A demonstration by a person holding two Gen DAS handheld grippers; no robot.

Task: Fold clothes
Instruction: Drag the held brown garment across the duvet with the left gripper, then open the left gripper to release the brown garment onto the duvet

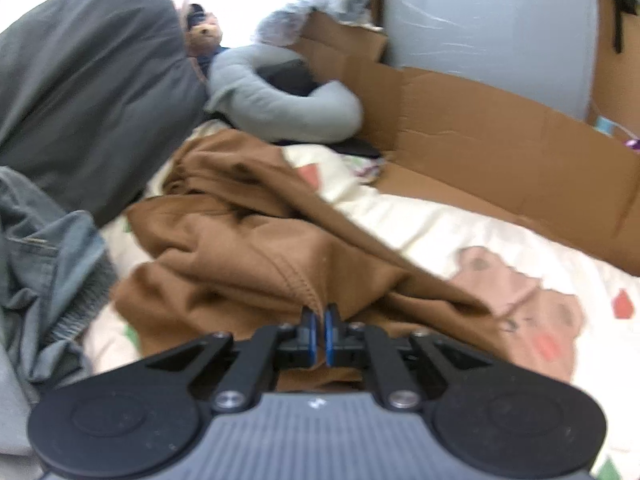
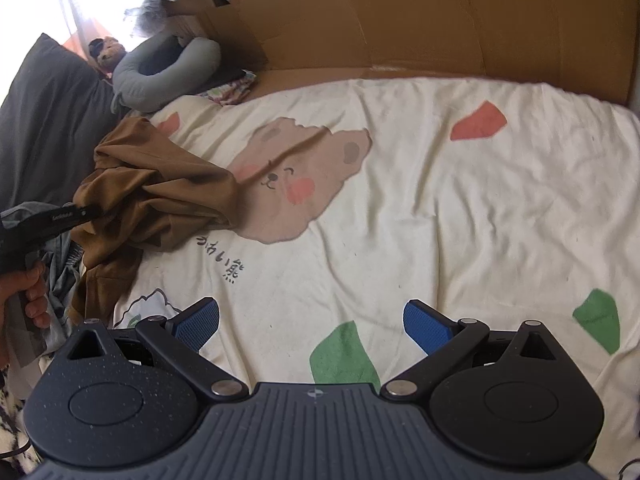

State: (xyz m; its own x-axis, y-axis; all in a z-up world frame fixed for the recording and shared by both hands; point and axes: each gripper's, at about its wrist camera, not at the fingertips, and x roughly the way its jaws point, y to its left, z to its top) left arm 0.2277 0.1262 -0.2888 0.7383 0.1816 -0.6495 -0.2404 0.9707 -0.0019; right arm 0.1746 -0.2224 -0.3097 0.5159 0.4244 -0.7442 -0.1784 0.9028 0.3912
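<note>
A crumpled brown garment (image 1: 256, 248) lies bunched on the cream bedsheet (image 1: 460, 232). My left gripper (image 1: 319, 320) is shut on a seamed fold of that brown garment, its blue pads pressed together on the cloth. In the right wrist view the same brown garment (image 2: 152, 192) sits at the left of the bed, with the left gripper (image 2: 86, 213) reaching into it from the left, held by a hand (image 2: 28, 292). My right gripper (image 2: 312, 320) hovers open over bare bedsheet (image 2: 440, 208), well right of the garment, with nothing between its blue pads.
A dark grey pillow (image 1: 88, 92), a grey neck pillow (image 1: 280, 96) and a small plush toy (image 1: 204, 32) sit at the head of the bed. Flattened cardboard (image 1: 500, 152) lines the far side. Blue-grey denim clothes (image 1: 44, 272) are piled at the left edge.
</note>
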